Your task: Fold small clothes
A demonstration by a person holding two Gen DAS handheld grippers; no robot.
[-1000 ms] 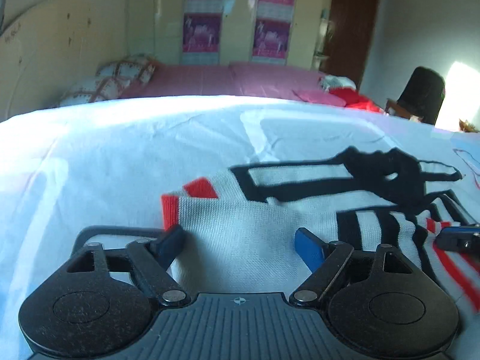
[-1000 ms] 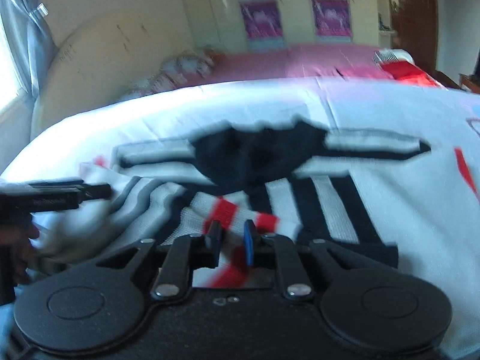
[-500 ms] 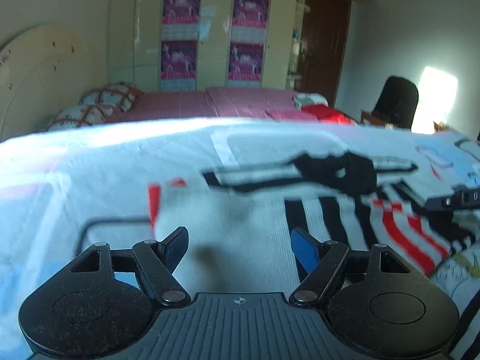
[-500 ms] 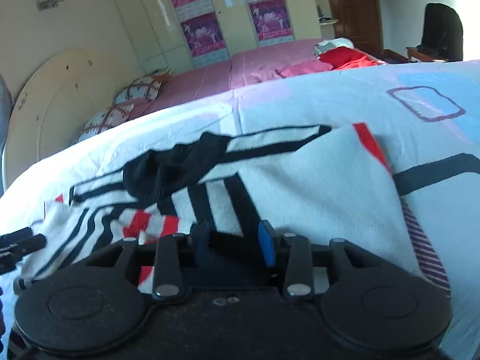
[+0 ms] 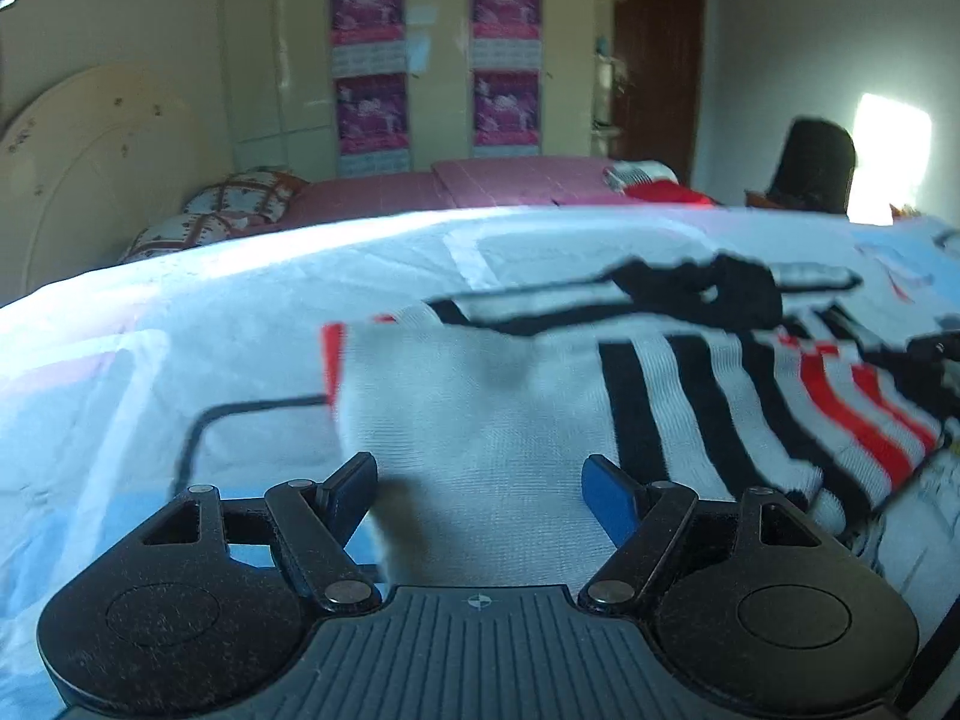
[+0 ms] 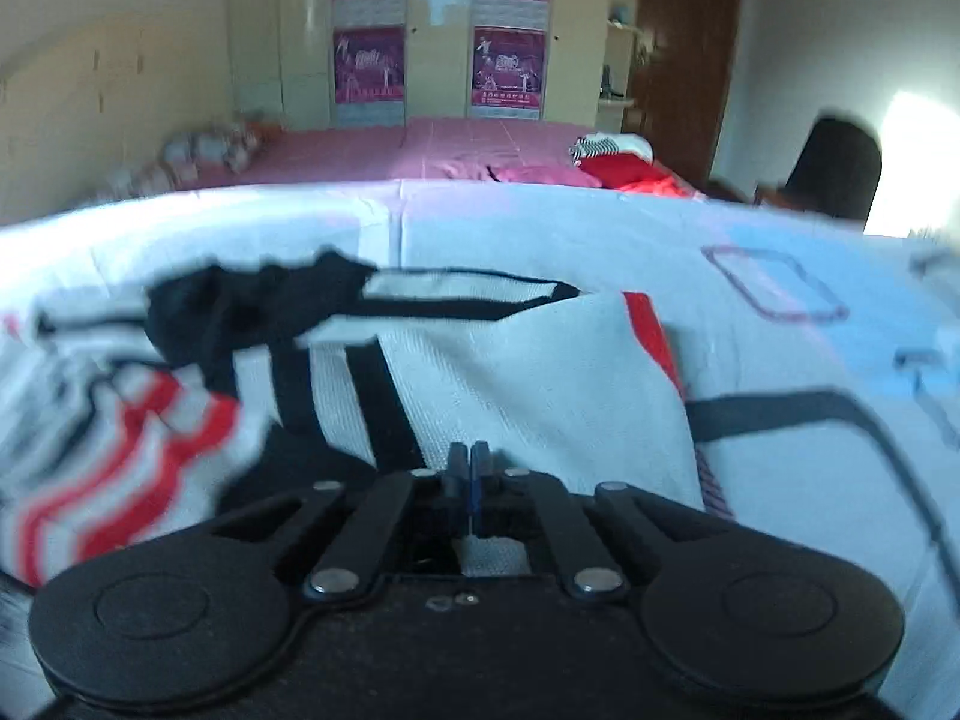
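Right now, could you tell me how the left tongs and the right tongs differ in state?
The left tongs stand wide open, while the right tongs are shut. Between the left tongs' fingers the white knit garment lies loose and ungripped; the right tongs appear to pinch its near edge, though the contact itself is partly hidden. Both point across the same striped garment on the bedsheet.

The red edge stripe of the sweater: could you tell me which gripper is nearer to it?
Hard to call. In each view a red edge stripe lies well ahead. Right gripper is shut on the sweater; left gripper is open over it.
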